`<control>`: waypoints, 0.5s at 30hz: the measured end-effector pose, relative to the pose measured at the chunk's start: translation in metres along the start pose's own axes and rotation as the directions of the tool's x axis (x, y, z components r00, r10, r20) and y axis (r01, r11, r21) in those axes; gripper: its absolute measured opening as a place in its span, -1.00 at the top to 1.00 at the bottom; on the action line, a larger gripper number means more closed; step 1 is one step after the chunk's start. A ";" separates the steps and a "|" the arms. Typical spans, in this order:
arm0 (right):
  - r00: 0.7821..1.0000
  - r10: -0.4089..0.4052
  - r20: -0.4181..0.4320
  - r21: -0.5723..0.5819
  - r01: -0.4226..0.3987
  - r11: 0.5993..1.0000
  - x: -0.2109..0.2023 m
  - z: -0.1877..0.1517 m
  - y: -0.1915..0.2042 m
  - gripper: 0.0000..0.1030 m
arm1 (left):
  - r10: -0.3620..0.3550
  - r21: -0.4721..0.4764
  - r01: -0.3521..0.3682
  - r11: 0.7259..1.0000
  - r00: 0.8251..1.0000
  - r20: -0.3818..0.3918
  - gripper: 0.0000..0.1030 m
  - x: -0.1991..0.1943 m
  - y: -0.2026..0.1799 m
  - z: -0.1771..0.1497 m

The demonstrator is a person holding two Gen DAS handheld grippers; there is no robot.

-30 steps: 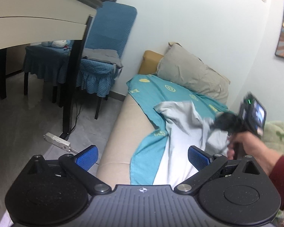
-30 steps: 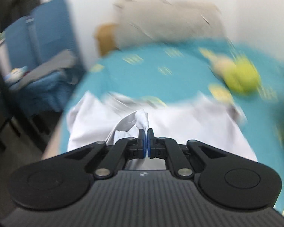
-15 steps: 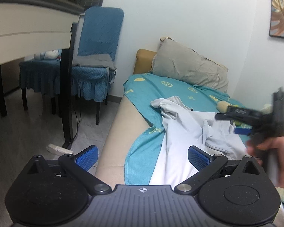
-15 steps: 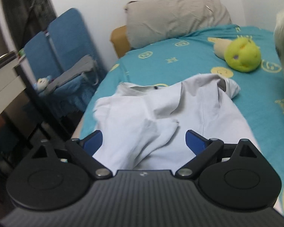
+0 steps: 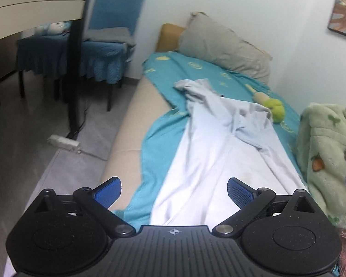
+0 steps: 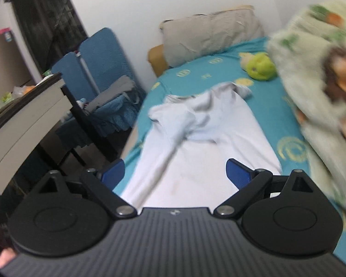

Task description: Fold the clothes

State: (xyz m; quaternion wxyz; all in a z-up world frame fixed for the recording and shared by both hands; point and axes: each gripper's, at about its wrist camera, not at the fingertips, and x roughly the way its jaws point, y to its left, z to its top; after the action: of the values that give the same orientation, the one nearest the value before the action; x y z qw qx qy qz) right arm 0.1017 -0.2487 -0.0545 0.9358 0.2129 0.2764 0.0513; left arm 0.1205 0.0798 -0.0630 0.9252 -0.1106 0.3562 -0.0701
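Both claws are wide apart and hold nothing. Left gripper [image 5: 174, 190] has its blue pads [image 5: 108, 190] spread far to each side, up above the near end of the white shirt [image 5: 210, 161]. Right gripper [image 6: 175, 172] is spread the same way, with its blue pads [image 6: 238, 173] hanging over the lower part of the same shirt [image 6: 196, 157] and not touching it.

In the left wrist view the shirt lies long on the bed, running from 6 o'clock up toward 12 o'clock. Its far end is bunched and wrinkled, and one sleeve [image 5: 253, 124] is folded across the top toward 2 o'clock. In the right wrist view a sleeve [image 6: 170, 124] lies folded over the body of the shirt at about 10 o'clock from the middle of the shirt.

Under the shirt is a teal sheet [image 5: 154, 138] with yellow shapes on it. A green and yellow soft toy [image 5: 274, 107] sits on the sheet just beside the shirt's far end, at about 2 o'clock. A grey pillow [image 5: 221, 46] leans on the wall at 12 o'clock. A fuzzy green blanket [image 5: 327, 152] with pictures on it is heaped at 3 o'clock.

Off the bed, at 10 o'clock, stands a blue chair [image 5: 113, 34] with grey cloth on its seat, and a table [image 5: 34, 9] is at 11 o'clock. A white power strip [image 5: 64, 142] lies on the floor at 9 o'clock.
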 end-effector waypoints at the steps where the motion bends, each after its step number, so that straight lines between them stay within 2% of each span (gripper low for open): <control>1: 1.000 -0.007 -0.007 0.017 0.007 1.000 -0.001 -0.003 -0.005 -0.86 | 0.005 -0.007 -0.005 1.000 1.000 -0.012 -0.93 -0.001 0.001 -0.001; 4: 1.000 0.001 -0.003 0.042 -0.001 0.999 0.004 0.003 -0.011 -0.86 | 0.019 -0.006 -0.019 1.000 0.998 -0.060 -0.83 -0.006 -0.001 -0.006; 9: 1.000 0.025 0.002 0.088 -0.025 0.996 0.015 0.009 -0.022 -0.86 | 0.074 0.093 -0.059 0.994 0.982 -0.176 -0.70 -0.003 -0.014 -0.021; 10: 1.000 0.031 -0.007 0.095 -0.030 0.995 0.017 0.009 -0.024 -0.86 | 0.091 0.077 -0.077 0.994 0.975 -0.204 -0.66 0.000 -0.009 -0.022; 12: 0.999 0.040 -0.015 0.115 -0.038 0.993 0.018 0.010 -0.030 -0.86 | 0.085 -0.022 -0.094 0.995 0.960 -0.267 -0.62 0.006 0.008 -0.020; 15: 0.999 0.053 -0.008 0.149 -0.051 0.988 0.016 0.013 -0.039 -0.86 | 0.017 -0.187 -0.090 0.978 0.933 -0.361 -0.46 0.016 0.037 -0.015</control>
State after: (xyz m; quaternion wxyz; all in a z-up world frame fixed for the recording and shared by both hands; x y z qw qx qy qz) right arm 0.1210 -0.2854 -0.0694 0.9141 0.2888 0.2792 0.0562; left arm 0.1242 0.1095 -0.0936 0.8307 -0.1789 0.5264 -0.0272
